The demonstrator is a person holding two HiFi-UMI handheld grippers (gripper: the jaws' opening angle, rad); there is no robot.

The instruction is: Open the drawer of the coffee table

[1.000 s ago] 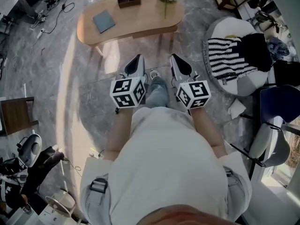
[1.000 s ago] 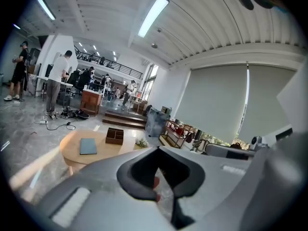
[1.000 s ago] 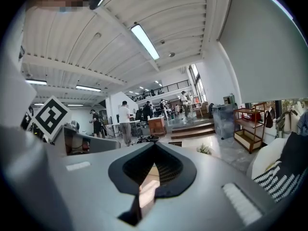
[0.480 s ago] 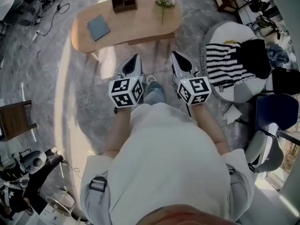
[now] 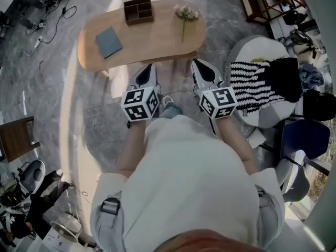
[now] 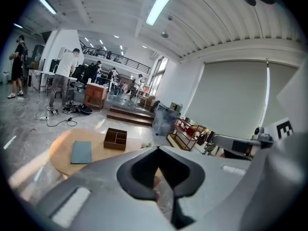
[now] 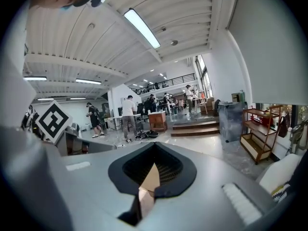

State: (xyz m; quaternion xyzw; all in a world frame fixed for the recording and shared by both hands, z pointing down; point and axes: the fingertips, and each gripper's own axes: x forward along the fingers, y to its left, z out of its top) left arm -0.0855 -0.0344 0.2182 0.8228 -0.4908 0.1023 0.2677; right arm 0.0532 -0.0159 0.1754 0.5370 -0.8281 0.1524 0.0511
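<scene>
Drawer hidden under coffee table point(image 5: 152, 41)

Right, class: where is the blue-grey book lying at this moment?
In the head view the blue-grey book lies flat on the left part of the wooden coffee table, just down-left of the brown divided box.

The left gripper point(image 5: 149, 70) and the right gripper point(image 5: 198, 67) are now closer to the coffee table point(image 5: 152, 35). Their tips now overlap its near edge, where floor showed before.
</scene>
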